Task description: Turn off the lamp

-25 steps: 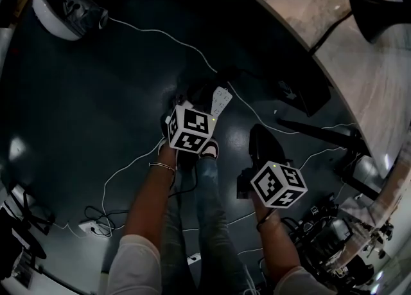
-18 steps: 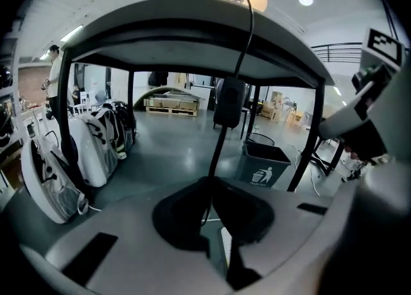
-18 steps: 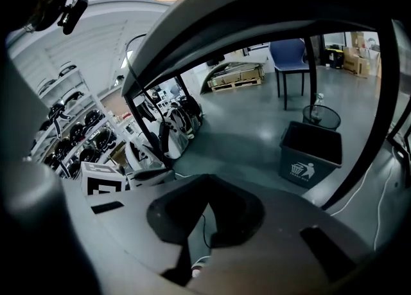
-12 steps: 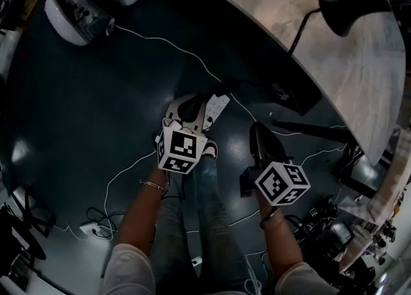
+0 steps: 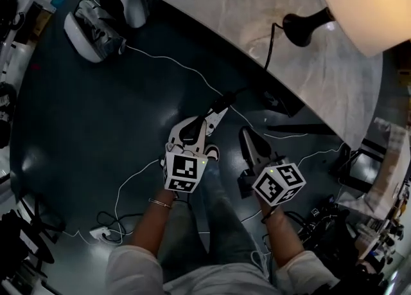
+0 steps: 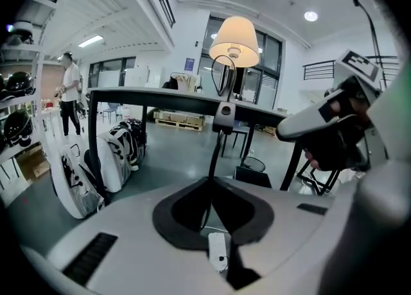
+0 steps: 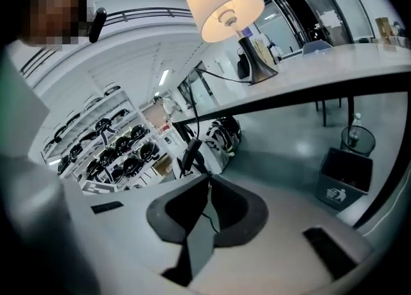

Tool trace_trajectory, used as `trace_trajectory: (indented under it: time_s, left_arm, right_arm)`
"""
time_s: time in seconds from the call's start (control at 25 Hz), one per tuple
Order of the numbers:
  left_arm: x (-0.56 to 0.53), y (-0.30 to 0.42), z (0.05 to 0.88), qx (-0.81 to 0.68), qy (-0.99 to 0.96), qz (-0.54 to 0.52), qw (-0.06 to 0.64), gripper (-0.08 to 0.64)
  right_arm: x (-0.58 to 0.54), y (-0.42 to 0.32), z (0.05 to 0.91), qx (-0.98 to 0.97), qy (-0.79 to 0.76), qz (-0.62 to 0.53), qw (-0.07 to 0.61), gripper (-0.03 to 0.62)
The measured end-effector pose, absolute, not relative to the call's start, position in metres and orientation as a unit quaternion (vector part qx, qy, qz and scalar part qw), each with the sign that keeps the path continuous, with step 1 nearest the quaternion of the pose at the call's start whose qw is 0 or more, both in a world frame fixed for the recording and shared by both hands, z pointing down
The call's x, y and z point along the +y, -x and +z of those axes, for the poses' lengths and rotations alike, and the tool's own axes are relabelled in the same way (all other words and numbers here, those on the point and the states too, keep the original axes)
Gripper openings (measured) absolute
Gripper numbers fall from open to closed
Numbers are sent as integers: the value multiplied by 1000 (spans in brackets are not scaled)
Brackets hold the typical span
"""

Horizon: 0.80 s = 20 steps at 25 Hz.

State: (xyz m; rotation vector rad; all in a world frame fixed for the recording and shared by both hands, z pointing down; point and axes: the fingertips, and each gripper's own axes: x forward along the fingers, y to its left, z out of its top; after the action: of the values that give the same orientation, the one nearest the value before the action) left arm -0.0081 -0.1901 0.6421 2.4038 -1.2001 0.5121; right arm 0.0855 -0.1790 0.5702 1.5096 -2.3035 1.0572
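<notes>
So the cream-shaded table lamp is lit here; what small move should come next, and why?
Probably ease the left gripper up and forward to the small dark switch box on the black cord hanging below the tabletop. The cream-shaded lamp glows, and that box hangs straight ahead of the left jaws, which are nearly together and hold nothing.

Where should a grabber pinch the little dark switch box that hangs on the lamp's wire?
Probably across the two long sides of the small dark switch box, coming in level from this side of the pale marble-topped table. It hangs upright on the thin black cord below the table's edge, free to swing, so a sideways squeeze should steady it.
</notes>
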Motion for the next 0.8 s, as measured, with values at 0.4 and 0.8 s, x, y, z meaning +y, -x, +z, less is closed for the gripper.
trace_trajectory:
  time_s: [0.4, 0.8]
  left_arm:
    - [-172, 11, 601, -415, -863, 201, 208, 26]
    - [-188, 8, 597, -418, -862, 197, 208, 26]
  right_arm:
    - [-208, -58, 515, -806, -462, 361, 81, 108]
    - [-246, -43, 524, -811, -434, 380, 99, 132]
